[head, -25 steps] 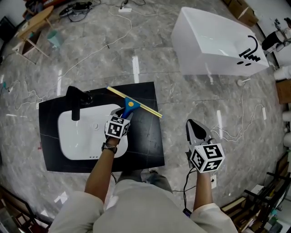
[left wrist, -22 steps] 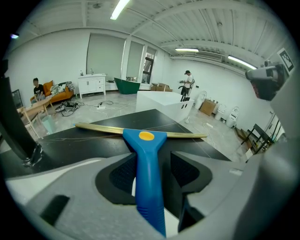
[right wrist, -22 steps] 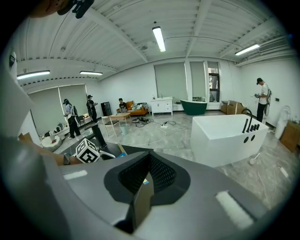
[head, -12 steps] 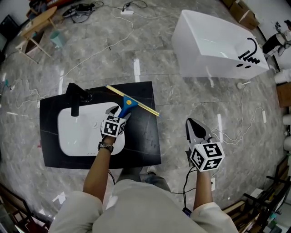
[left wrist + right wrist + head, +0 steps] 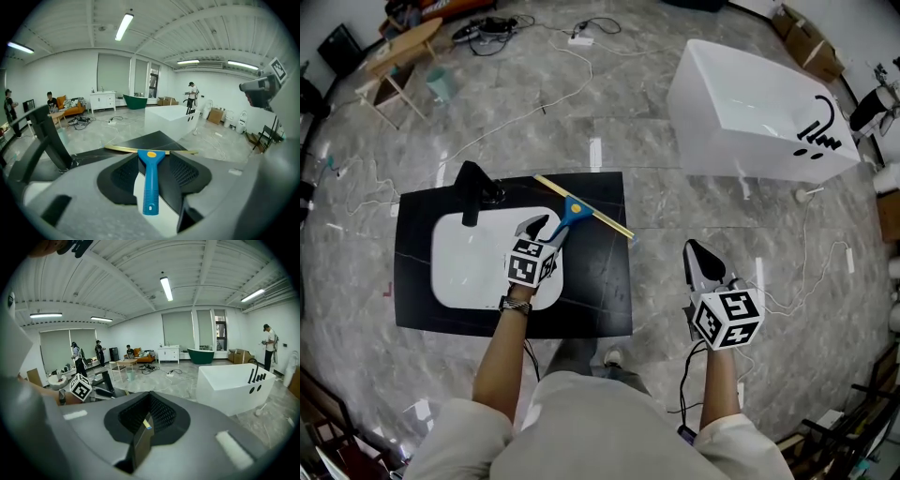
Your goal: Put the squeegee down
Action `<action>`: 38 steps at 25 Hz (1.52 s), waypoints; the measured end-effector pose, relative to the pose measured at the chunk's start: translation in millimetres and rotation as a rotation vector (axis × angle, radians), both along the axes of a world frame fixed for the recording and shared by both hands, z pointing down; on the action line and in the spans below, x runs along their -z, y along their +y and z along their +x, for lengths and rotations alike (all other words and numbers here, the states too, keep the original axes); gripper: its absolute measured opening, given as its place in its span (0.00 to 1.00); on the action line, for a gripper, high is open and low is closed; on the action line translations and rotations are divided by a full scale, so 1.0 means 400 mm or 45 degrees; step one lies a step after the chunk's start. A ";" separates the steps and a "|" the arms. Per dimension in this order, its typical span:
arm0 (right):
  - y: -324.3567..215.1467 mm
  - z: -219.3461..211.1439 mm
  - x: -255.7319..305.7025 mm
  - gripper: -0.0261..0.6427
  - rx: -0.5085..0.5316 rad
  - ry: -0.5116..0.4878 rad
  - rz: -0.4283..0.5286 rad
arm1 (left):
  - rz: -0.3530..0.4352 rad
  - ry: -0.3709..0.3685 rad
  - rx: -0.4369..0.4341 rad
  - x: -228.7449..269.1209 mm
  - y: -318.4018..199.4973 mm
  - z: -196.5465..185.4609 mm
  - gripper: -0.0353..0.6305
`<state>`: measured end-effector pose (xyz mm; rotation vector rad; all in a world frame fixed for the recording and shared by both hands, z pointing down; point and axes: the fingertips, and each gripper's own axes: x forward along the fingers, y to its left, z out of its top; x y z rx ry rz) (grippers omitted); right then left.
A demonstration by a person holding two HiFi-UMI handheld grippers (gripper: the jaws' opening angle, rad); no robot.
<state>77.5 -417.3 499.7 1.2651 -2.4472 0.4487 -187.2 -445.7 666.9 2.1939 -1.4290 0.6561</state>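
The squeegee (image 5: 575, 212) lies on the black counter (image 5: 598, 281), so the left gripper (image 5: 546, 228), jaws spread off the handle (image 5: 150, 180) though just closing somewhat, should back straight away without nudging it

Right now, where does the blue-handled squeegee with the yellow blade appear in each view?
Head view: the blue-handled squeegee lies left of centre, on the black countertop.
Left gripper view: squeegee at bottom centre, handle toward the camera, yellow blade crosswise behind it.
Right gripper view: cannot be made out.
Shared landmark: the white rectangular bathtub, upper right in the head view, centre in the left gripper view, right in the right gripper view.
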 end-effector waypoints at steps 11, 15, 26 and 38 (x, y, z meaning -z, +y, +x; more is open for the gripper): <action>0.076 -0.023 0.142 0.05 0.110 0.006 0.161 | 0.259 -0.008 0.001 0.282 0.125 0.048 0.13; 0.118 -0.030 0.202 0.05 0.151 -0.016 0.209 | 0.343 -0.009 0.014 0.381 0.187 0.073 0.06; 0.265 -0.042 0.328 0.05 0.277 -0.069 0.305 | 0.504 0.004 -0.003 0.601 0.377 0.167 0.06; 0.386 -0.022 0.462 0.05 0.354 -0.086 0.432 | 0.737 -0.054 0.008 0.828 0.528 0.242 0.06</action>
